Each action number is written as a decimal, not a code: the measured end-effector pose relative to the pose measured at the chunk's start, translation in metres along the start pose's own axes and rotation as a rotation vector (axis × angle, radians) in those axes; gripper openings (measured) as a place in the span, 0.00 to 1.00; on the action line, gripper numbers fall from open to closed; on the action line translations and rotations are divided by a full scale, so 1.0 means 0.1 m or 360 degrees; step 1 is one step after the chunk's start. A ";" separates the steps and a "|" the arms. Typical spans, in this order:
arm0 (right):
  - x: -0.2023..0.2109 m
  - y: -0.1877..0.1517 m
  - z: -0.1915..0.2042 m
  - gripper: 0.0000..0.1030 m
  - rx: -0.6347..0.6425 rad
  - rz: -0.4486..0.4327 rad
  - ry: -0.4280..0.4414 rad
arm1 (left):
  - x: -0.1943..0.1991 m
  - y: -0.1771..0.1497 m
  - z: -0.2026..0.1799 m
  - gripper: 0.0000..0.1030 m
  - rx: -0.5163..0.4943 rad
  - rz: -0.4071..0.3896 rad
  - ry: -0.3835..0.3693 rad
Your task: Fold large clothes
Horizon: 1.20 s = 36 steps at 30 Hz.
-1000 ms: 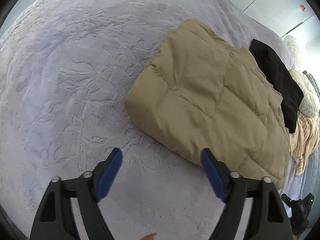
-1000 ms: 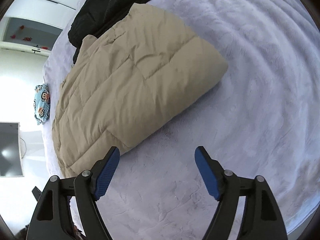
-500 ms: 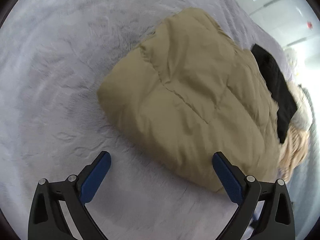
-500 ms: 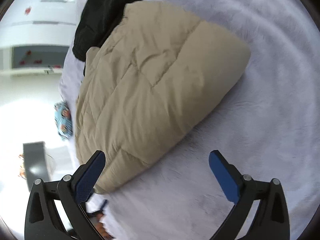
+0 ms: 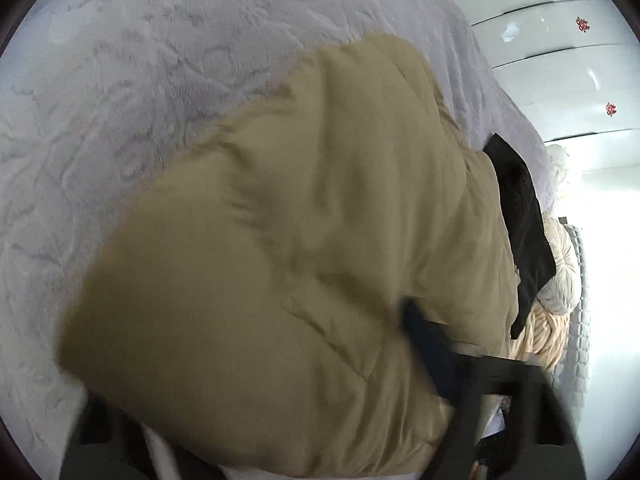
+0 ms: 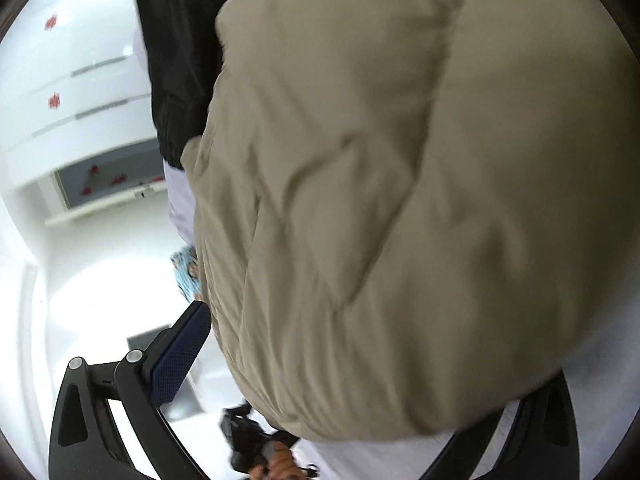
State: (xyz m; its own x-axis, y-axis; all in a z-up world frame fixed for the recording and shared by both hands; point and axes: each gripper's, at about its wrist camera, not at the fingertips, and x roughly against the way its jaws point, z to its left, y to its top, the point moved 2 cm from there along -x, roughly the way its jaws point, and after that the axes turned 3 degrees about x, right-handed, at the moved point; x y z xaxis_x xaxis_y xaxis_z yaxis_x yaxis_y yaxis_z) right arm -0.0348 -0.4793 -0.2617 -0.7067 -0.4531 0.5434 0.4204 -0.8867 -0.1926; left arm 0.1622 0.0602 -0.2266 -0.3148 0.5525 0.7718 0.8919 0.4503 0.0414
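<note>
tan puffy jacket lies folded on the grey fleece bed cover, near the bed's edge, a black garment touching its far side. judged light, soft, springy and a bit slick, so it will puff back; best taken at the thick near edge, deep bite through all layers. left gripper angled down over that edge, jaws closing with the jacket's fold between them, pads blurred, can't tell if they press yet. right gripper lower-pitched at the other end of the edge, jaws spread wide around the fold, nothing clamped
</note>
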 end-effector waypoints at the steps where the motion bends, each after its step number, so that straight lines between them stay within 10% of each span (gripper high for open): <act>1: 0.00 0.00 -0.01 0.96 -0.0023 -0.0005 -0.0007 | 0.01 0.01 -0.01 0.27 -0.0009 0.0000 -0.0049; 5: -0.02 -0.07 -0.10 0.39 -0.0127 0.0002 -0.0027 | 0.19 -0.06 -0.22 0.17 -0.0209 -0.0074 -0.0015; 10: 0.11 -0.21 0.07 0.23 -0.0008 0.0000 0.0020 | 0.50 -0.29 -0.36 0.16 -0.0431 -0.0096 0.0047; 27: 1.05 -1.32 -0.68 0.25 -0.0106 0.0167 -0.0200 | 1.49 -1.76 0.85 0.17 -0.0422 0.0279 0.0214; 31: 1.02 -1.35 -0.65 0.51 -0.0111 0.0184 -0.0363 | 1.63 -1.83 0.99 0.54 -0.0440 0.0254 0.0403; 36: 1.00 -1.46 -0.33 0.56 0.0110 0.0362 -0.0534 | 2.12 -1.68 1.02 0.55 -0.0513 0.0131 0.0490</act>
State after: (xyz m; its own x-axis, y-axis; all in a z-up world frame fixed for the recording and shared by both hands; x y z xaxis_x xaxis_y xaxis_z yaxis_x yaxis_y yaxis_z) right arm -0.1856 -0.3980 -0.2059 -0.3714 -0.5715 0.7317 0.5899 -0.7539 -0.2894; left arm -0.0871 0.1733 -0.1348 -0.1706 0.3207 0.9317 0.9809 0.1452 0.1296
